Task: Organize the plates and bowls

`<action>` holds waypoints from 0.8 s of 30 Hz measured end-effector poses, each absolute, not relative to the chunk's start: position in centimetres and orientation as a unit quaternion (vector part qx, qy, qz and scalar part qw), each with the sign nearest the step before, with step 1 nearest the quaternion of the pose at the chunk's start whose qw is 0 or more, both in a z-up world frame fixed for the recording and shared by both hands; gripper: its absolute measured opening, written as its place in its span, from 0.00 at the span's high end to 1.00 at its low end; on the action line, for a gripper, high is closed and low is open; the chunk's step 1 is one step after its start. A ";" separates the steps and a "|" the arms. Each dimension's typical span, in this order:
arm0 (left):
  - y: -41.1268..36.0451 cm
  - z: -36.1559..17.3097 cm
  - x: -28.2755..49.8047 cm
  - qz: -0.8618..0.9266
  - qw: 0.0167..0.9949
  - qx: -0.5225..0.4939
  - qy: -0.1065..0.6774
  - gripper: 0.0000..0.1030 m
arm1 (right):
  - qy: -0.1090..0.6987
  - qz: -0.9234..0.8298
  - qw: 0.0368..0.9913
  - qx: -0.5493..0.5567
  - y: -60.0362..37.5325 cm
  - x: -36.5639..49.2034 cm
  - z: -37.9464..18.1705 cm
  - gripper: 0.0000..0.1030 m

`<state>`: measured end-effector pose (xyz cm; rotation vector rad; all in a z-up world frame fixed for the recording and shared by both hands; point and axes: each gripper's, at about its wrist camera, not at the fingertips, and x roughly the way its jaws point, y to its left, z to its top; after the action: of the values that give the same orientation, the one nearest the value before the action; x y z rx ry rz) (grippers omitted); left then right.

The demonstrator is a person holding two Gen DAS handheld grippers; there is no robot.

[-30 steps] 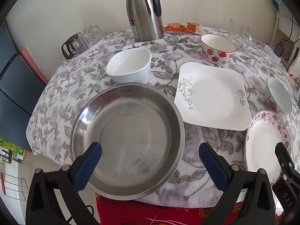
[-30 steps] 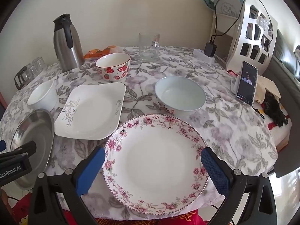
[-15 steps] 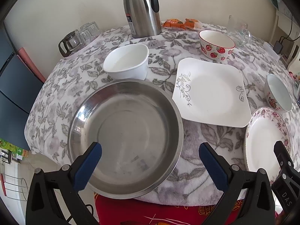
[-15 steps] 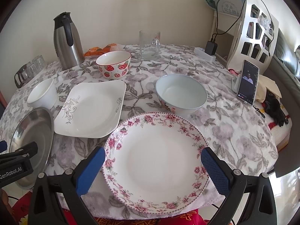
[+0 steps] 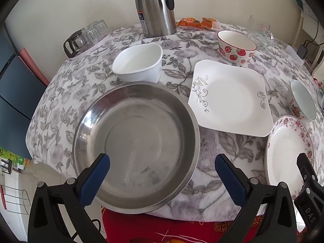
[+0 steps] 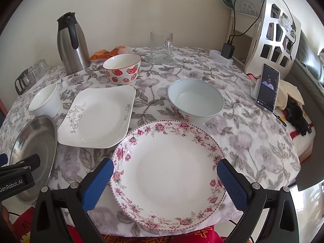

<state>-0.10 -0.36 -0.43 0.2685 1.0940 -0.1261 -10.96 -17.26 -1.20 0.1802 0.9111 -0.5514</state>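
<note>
On the fuzzy floral cloth point(image 5: 232, 147), round steel pan point(image 5: 135, 143), square white plate point(image 5: 228, 99).

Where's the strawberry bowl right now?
The strawberry bowl sits far back on the table, between the thermos and glass mug, behind the square plate.

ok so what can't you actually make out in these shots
- Thermos: top cut off by the left view's upper edge.
- Steel pan: near side hidden by the left claw's body in the right view.
- Glasses at the table's far left: too small and clear to count.
- Phone: screen text too small to read.
- Snack packets: partly hidden behind the strawberry bowl.
</note>
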 end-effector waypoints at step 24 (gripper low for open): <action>-0.2 -0.7 -0.1 -0.061 0.842 0.124 0.522 0.00 | 0.437 -0.263 0.856 0.085 -17.3 -11.0 -1.5 0.00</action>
<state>-0.12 -0.20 -0.66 0.2619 1.1024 -0.1296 -10.99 -17.29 -1.54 0.1792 0.9188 -0.5524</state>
